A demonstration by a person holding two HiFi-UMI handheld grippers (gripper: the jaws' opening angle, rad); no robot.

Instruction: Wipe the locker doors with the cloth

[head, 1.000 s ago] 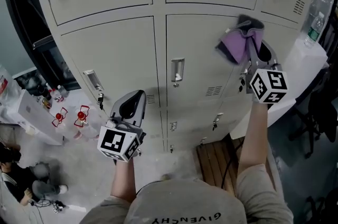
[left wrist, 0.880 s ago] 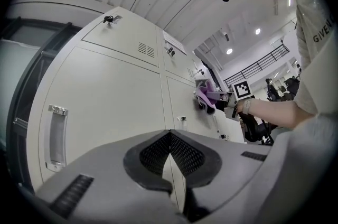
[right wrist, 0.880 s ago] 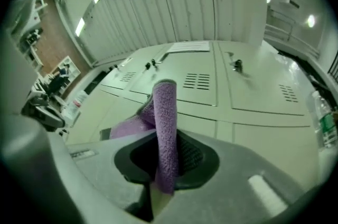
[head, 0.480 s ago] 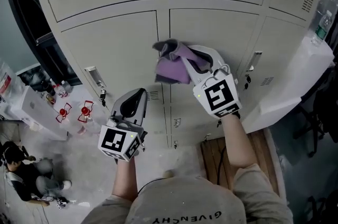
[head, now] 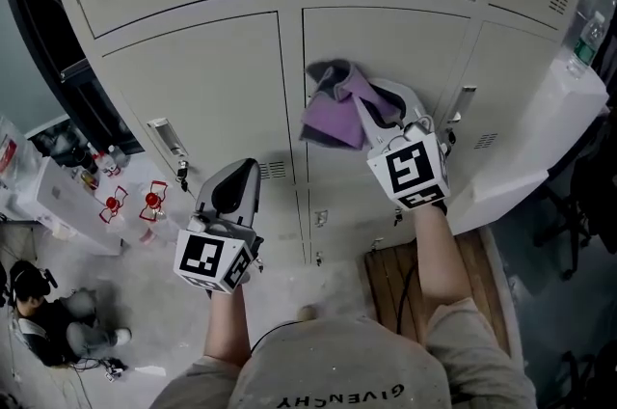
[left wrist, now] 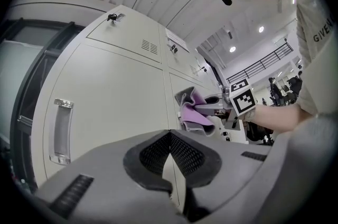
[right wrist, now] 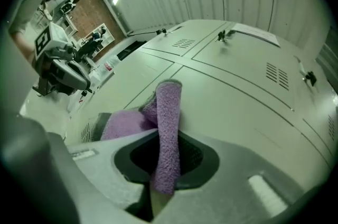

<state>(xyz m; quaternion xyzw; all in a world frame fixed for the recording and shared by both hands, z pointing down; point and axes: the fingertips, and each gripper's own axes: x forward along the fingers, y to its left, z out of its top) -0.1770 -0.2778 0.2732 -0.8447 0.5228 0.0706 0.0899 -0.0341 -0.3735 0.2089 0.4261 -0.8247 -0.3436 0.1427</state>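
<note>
A purple cloth (head: 339, 108) with a grey edge is pinched in my right gripper (head: 371, 113), which is shut on it and presses it against the middle locker door (head: 386, 50). In the right gripper view the cloth (right wrist: 168, 133) stands up between the jaws in front of the pale doors (right wrist: 232, 106). My left gripper (head: 236, 190) hangs lower and to the left, shut with nothing in it, in front of the left locker door (head: 207, 84). From the left gripper view (left wrist: 168, 157) I see the cloth (left wrist: 193, 114) and the right gripper off to the right.
Beige metal lockers with handles (head: 162, 137), vents and hanging keys fill the view. A white panel (head: 540, 147) leans at the right. A wooden pallet (head: 395, 277) lies on the floor below. At lower left sit a person (head: 43, 320) and some red-capped bottles (head: 130, 203).
My right gripper carried the cloth from the upper right of the door down and leftward, then slightly back right. The left gripper has barely moved.
</note>
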